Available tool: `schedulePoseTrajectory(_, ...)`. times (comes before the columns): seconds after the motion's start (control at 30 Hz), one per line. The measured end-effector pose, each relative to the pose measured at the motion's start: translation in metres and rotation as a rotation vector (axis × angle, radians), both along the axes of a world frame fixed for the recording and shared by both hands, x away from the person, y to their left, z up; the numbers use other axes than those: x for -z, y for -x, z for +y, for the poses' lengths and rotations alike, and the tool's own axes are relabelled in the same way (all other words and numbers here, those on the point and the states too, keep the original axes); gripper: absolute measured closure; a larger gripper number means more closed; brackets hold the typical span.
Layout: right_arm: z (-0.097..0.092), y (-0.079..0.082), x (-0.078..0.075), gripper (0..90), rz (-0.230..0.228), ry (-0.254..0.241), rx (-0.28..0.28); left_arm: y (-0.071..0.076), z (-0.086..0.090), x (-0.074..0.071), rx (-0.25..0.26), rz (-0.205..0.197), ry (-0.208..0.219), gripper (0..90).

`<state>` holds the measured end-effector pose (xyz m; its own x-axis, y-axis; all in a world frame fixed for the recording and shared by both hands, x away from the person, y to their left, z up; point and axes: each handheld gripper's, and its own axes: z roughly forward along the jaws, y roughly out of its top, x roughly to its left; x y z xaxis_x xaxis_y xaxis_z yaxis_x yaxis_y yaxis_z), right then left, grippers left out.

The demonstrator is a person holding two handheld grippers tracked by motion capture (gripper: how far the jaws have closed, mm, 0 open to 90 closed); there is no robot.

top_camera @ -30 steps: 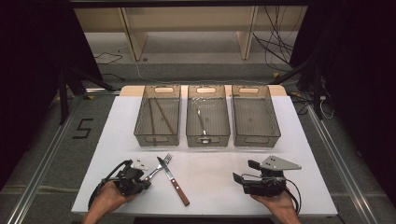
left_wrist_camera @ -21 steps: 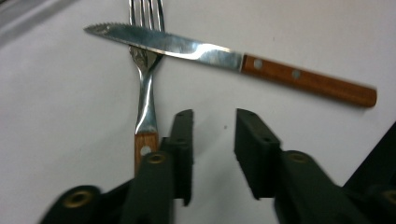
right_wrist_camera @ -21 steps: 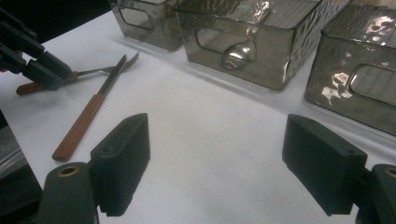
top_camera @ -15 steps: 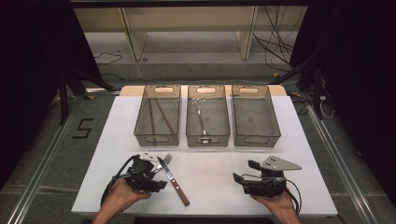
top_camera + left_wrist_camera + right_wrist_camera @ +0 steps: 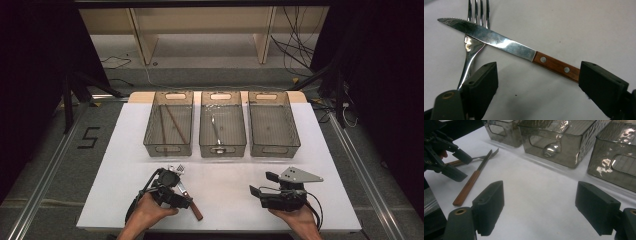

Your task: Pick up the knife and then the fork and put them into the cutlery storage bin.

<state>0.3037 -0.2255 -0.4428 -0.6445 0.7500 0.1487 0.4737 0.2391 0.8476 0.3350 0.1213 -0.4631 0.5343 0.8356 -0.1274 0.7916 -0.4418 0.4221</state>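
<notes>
I see three bins (image 5: 222, 125) side by side at the table's (image 5: 330, 165) far half. Before the left bin, the knife (image 5: 506, 46) lies crossed over the fork (image 5: 471, 47); my left gripper (image 5: 170, 187) is above them, my right gripper (image 5: 260, 185) well apart to the right.

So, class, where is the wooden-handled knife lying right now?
In the left gripper view the knife lies on the white table, blade across the fork, between the open left gripper jaws.

I see three clear bins (image 5: 221, 125) in a row on the white table (image 5: 125, 150). My left gripper (image 5: 172, 186), jaws just opened, sits over the knife (image 5: 192, 207); my right gripper (image 5: 260, 184) rests apart.
</notes>
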Motion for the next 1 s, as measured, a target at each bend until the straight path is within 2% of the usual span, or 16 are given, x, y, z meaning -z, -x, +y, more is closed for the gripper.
schedulePoseTrajectory(0.17,0.000,0.000,0.000,23.9,0.000,0.001,-0.002,0.000,-0.007,0.002,0.008,0.000,0.006,15.3)
schedulePoseTrajectory(0.27,0.000,0.000,0.000,24.0,0.000,0.000,-0.003,0.002,-0.011,0.001,0.029,-0.030,0.022,20.0)
schedulePoseTrajectory(0.33,0.000,0.000,0.000,24.0,0.003,-0.001,-0.003,0.005,-0.014,-0.003,0.043,-0.071,0.051,26.6)
schedulePoseTrajectory(0.37,0.001,0.000,0.000,24.0,0.003,0.000,-0.004,0.007,-0.016,-0.005,0.056,-0.090,0.068,33.1)
schedulePoseTrajectory(0.47,0.001,0.000,0.000,23.9,0.003,0.000,-0.004,0.009,-0.022,-0.008,0.109,-0.106,0.084,52.2)
schedulePoseTrajectory(0.53,0.001,0.000,0.000,24.0,0.003,0.001,-0.004,0.010,-0.026,-0.006,0.138,-0.105,0.087,62.4)
schedulePoseTrajectory(0.73,0.000,0.000,0.000,23.9,0.000,0.000,-0.005,0.010,-0.031,0.003,0.197,-0.083,0.068,82.1)
schedulePoseTrajectory(0.87,0.000,0.000,0.000,24.0,0.000,0.001,-0.005,0.010,-0.033,0.008,0.230,-0.061,0.062,88.1)
schedulePoseTrajectory(1.0,0.000,0.000,0.000,24.0,-0.001,0.001,-0.006,0.012,-0.031,0.008,0.263,-0.043,0.047,88.6)
